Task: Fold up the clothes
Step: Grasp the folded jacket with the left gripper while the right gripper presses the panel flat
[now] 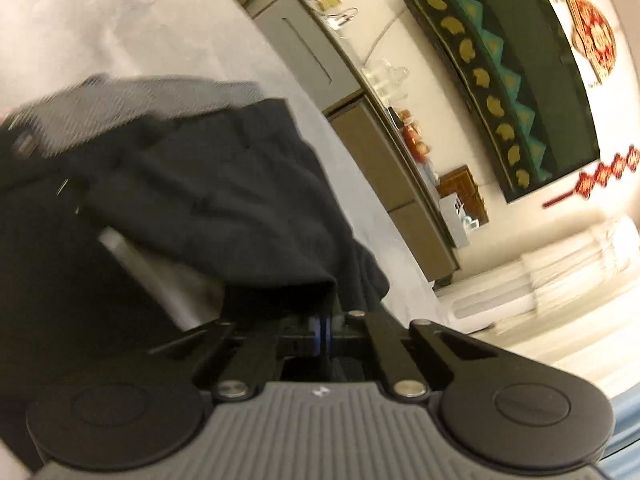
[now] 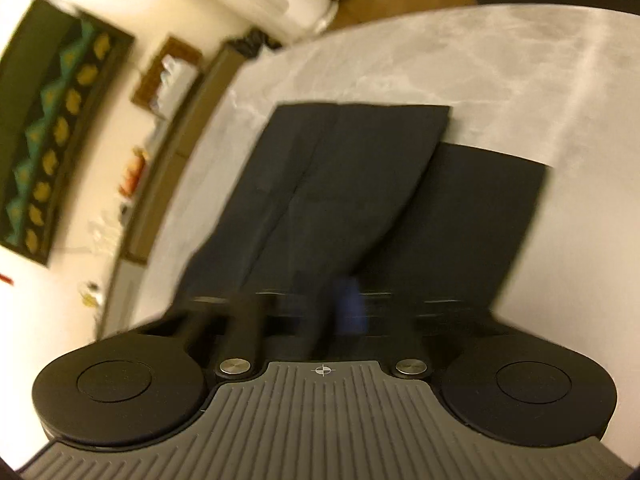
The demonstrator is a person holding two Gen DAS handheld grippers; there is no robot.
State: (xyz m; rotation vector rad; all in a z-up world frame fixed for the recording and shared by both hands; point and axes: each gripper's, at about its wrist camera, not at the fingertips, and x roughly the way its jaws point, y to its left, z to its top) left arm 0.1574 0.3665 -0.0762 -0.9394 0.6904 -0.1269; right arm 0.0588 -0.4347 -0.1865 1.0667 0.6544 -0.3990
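Nearest the lens, the left gripper (image 1: 325, 322) has its blue-padded jaws pinched together on a bunched edge of the dark trousers (image 1: 192, 184), whose cloth rises in folds just ahead and to its left. Beyond them lies a grey garment (image 1: 132, 100) on the white tabletop (image 1: 192, 32), with a grey cabinet (image 1: 308, 48) farther off. The right gripper (image 2: 347, 304), blurred, has its jaws drawn together; whether they pinch cloth I cannot tell. Straight ahead of it the trouser legs (image 2: 344, 184) lie flat across the grey table (image 2: 520, 60).
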